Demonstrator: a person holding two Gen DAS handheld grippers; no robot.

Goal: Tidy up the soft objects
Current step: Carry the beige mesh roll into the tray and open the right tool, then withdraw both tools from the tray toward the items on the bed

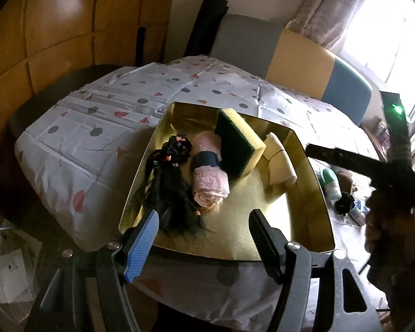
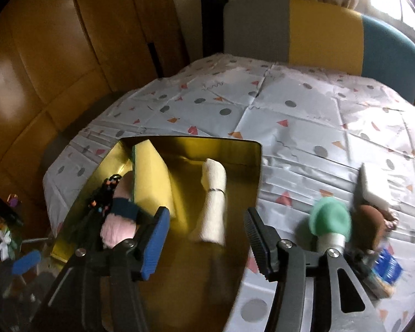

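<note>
A gold tray (image 1: pixel 312 193) (image 2: pixel 235 149) sits on the patterned tablecloth. In it lie a black hairpiece with coloured beads (image 1: pixel 171 185) (image 2: pixel 102 193), a rolled pink towel with a dark band (image 1: pixel 207 171) (image 2: pixel 119 221), a yellow and green sponge (image 1: pixel 240 144) (image 2: pixel 152 179) and a rolled cream cloth (image 1: pixel 280 160) (image 2: pixel 213 204). My left gripper (image 1: pixel 204 221) is open and empty over the tray's near edge. My right gripper (image 2: pixel 206 221) is open and empty just above the cream roll's near end.
To the right of the tray lie a green-capped bottle (image 2: pixel 330 221) (image 1: pixel 329 179), a brown soft item (image 2: pixel 370 221), a white sponge block (image 2: pixel 373 182), a blue packet (image 2: pixel 387 265) and a black scrunchie (image 1: pixel 344 203). A grey, yellow and blue chair back (image 2: pixel 318 27) stands behind the table.
</note>
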